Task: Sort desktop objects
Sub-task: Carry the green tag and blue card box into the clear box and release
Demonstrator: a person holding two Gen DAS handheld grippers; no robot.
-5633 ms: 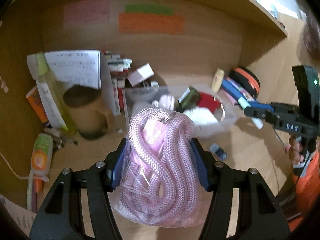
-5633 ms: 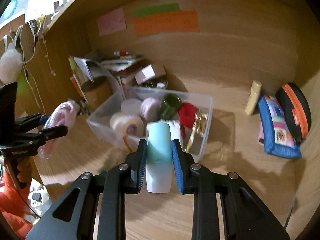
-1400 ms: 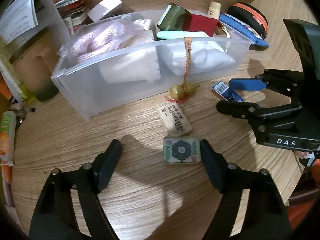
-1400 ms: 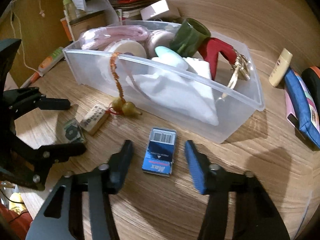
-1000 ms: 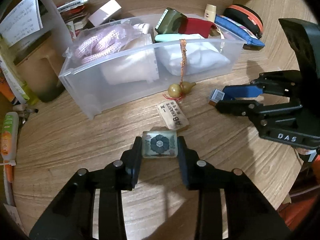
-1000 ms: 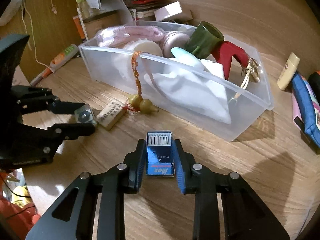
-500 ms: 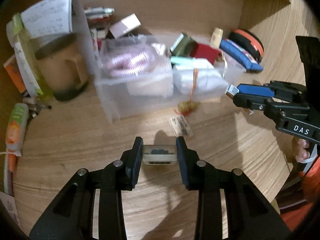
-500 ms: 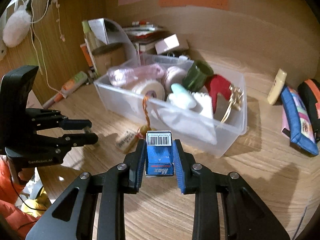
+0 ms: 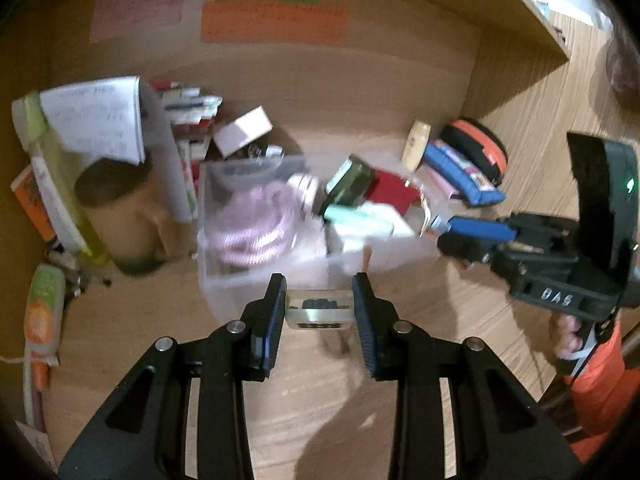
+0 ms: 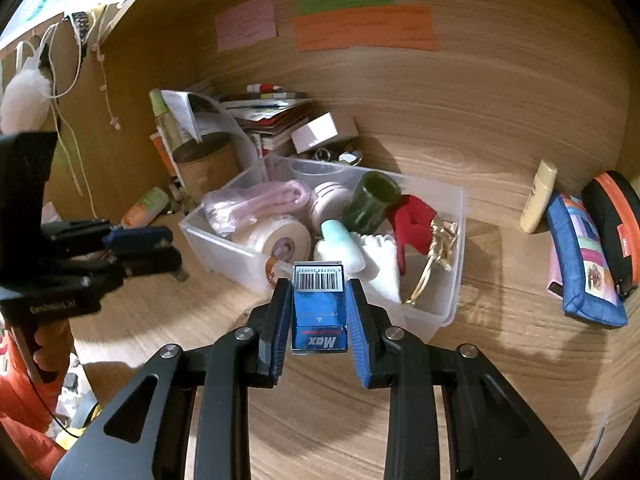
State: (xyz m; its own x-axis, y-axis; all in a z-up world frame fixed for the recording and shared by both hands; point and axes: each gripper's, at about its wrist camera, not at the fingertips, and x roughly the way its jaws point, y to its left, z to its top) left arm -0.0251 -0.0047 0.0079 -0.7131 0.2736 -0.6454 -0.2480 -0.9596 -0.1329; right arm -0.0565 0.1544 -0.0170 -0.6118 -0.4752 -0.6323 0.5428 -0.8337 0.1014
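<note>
Both tools have risen from the wooden tabletop (image 10: 500,360) since the frames of a second ago, and we now hold them level with the clear plastic storage bin (image 10: 452,292), each with its catch lifted clear of the wood. Our left gripper (image 9: 319,307) pinches the small pale rectangular eraser with the dark flower print (image 9: 319,314) between its blue-padded fingers (image 9: 273,320); the left wrist view is blurred, so we cannot read the print. Our right gripper (image 10: 319,307) is clamped on the small blue cardboard box with the white barcode label (image 10: 319,308), the word "Max" showing upside down on its near face. That box hangs just in front of the bin's near wall.

Inside the bin we see the bagged coil of pink woven rope (image 10: 256,204) at the left end, a white roll of tape (image 10: 280,240) beside it, a mint-green tube (image 10: 340,244), a dark green cup lying on its side (image 10: 370,200) and a red cloth pouch (image 10: 414,218) with a gold chain (image 10: 434,256) draped over the rim. To the right of the bin, well apart from it, a blue patchwork pencil case (image 10: 584,264) and a black case with an orange zip (image 10: 614,224) lie against the side wall. Behind the bin stands a brown cylindrical cup (image 10: 208,168) next to a stack of books (image 10: 272,116).
</note>
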